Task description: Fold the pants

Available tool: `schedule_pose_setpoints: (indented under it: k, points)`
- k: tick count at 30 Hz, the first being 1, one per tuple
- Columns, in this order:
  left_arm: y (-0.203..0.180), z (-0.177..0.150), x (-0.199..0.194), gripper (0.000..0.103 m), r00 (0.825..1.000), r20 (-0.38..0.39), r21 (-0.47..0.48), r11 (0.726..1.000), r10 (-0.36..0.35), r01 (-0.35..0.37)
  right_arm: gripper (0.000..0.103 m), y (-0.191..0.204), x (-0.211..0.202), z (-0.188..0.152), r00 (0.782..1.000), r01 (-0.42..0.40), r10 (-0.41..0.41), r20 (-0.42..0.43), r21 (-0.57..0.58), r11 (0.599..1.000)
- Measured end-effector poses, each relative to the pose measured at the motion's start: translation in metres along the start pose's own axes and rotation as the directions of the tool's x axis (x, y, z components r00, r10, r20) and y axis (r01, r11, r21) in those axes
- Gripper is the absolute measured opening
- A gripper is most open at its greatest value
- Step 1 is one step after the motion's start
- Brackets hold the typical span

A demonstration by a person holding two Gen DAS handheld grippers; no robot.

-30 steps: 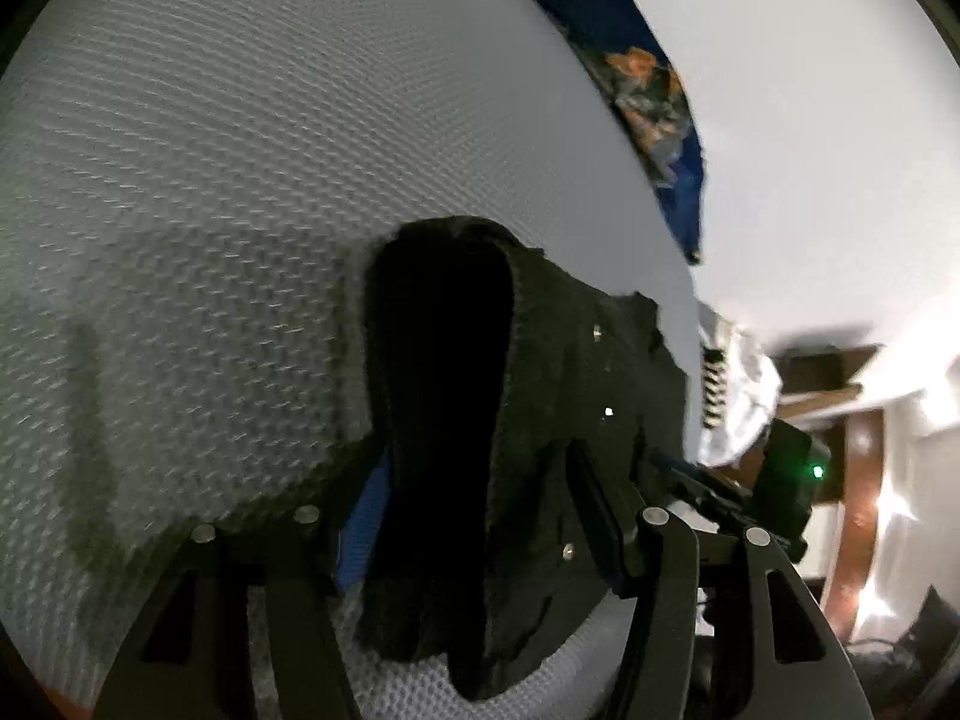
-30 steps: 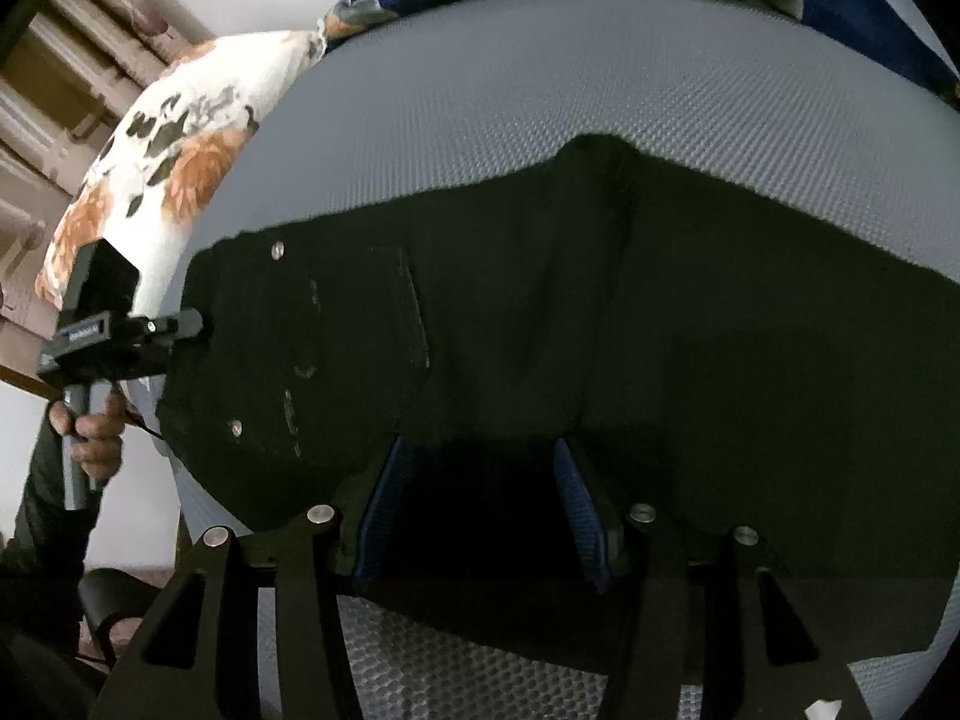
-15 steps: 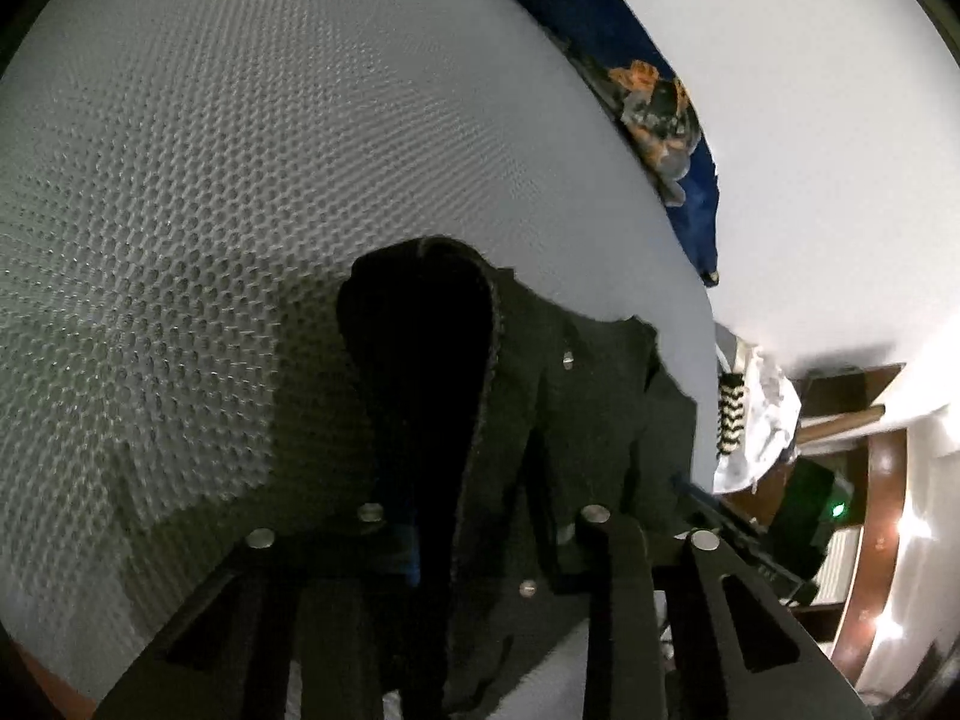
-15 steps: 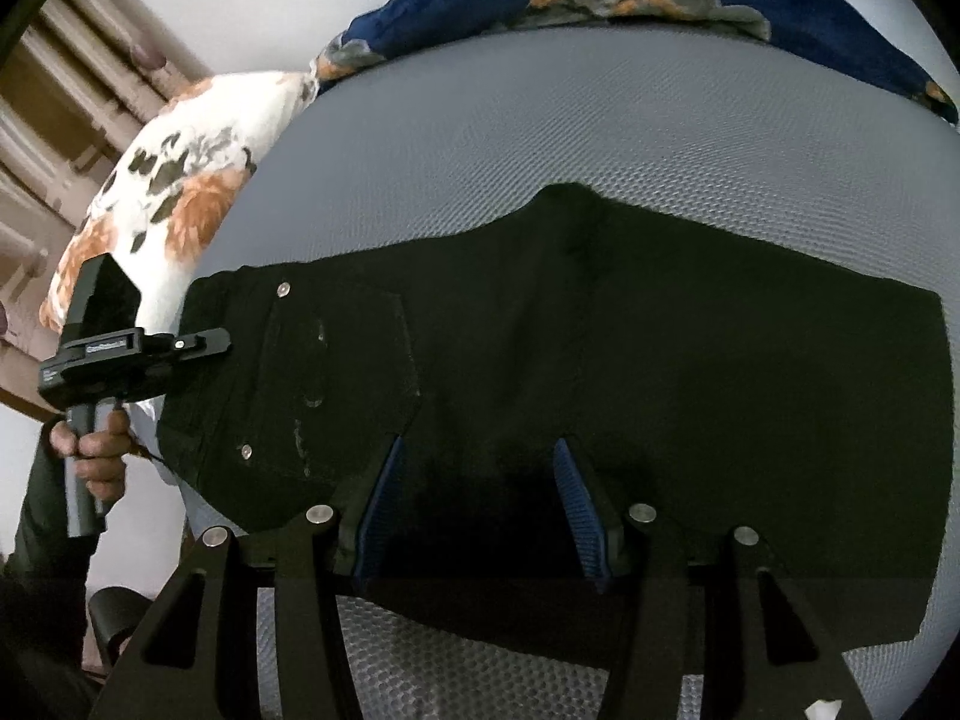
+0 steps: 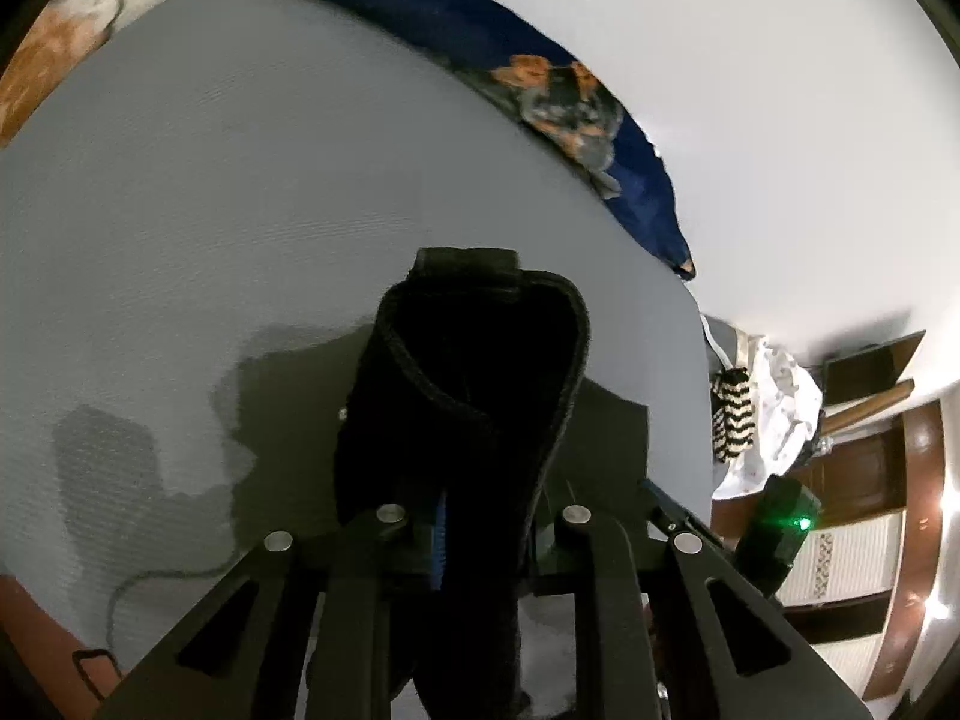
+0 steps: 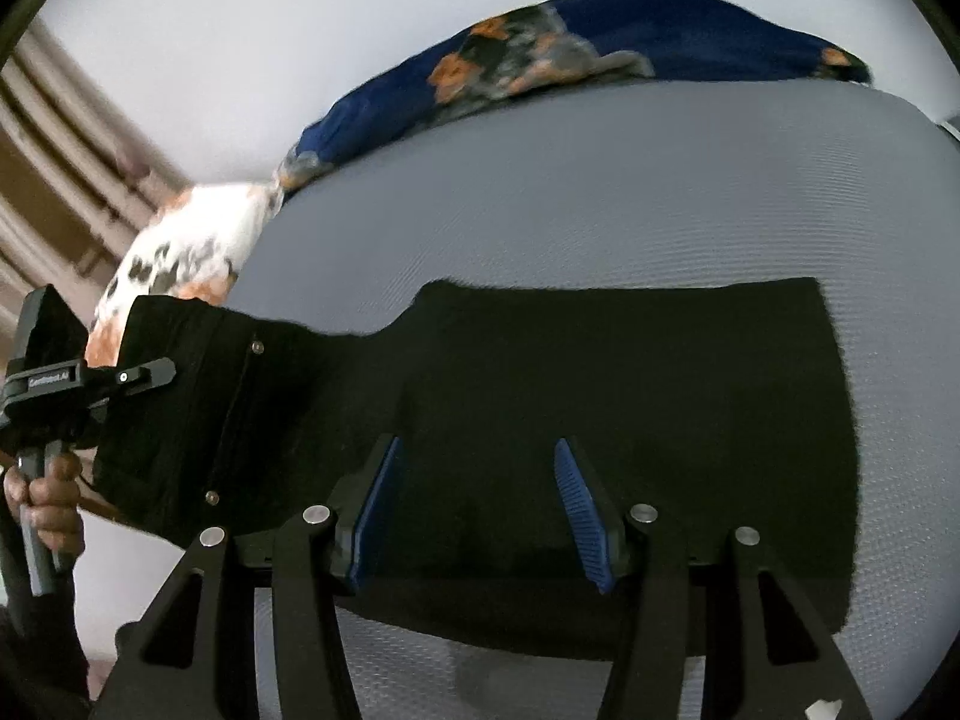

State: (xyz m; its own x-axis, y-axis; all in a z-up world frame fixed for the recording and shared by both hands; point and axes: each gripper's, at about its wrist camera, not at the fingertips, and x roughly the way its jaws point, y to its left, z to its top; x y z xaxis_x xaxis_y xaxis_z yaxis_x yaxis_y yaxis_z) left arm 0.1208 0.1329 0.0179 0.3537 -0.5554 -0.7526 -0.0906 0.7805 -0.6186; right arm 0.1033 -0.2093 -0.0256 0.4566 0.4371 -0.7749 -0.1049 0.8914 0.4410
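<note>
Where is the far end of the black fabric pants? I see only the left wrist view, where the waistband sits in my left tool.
Observer: In the right wrist view, the black fabric pants lie spread on the grey mesh mattress. The leg end lies at the right.
Operator: Does my right tool grip them?
Observer: No. The right tool stands open over them, and both blue pads are bare.
Operator: How does my left tool look from there?
Observer: The left tool has just been closing on the waistband and holds it above the mattress, at the left.
</note>
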Motion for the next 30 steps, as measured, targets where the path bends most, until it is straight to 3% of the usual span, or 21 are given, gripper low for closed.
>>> schedule_pose_setpoints:
  k: [8, 17, 21, 26, 30]
  points:
    - [-0.067, -0.005, 0.051, 0.018, 0.999, -0.005, 0.040, 0.999, 0.034, -0.033, 0.053, -0.055, -0.014, 0.000, 0.999, 0.032, -0.035, 0.035, 0.071, 0.997]
    - [-0.123, -0.021, 0.111, 0.018, 0.999, -0.050, 0.094, 0.996, 0.014, -0.009, 0.053, -0.090, -0.022, 0.001, 0.993, 0.054, -0.067, 0.097, 0.131, 0.990]
    - [-0.138, -0.031, 0.142, 0.018, 0.997, -0.080, 0.126, 0.992, 0.016, -0.006, 0.053, -0.097, -0.020, 0.000, 0.993, 0.051, -0.065, 0.100, 0.145, 0.988]
    - [-0.148, -0.045, 0.175, 0.019, 0.992, -0.084, 0.191, 0.979, 0.094, -0.077, 0.053, -0.099, -0.022, 0.000, 0.991, 0.059, -0.074, 0.109, 0.134, 0.989]
    - [-0.149, -0.052, 0.193, 0.031, 0.987, -0.109, 0.222, 0.971, 0.119, -0.093, 0.053, -0.101, -0.024, 0.001, 0.991, 0.050, -0.067, 0.112, 0.148, 0.988]
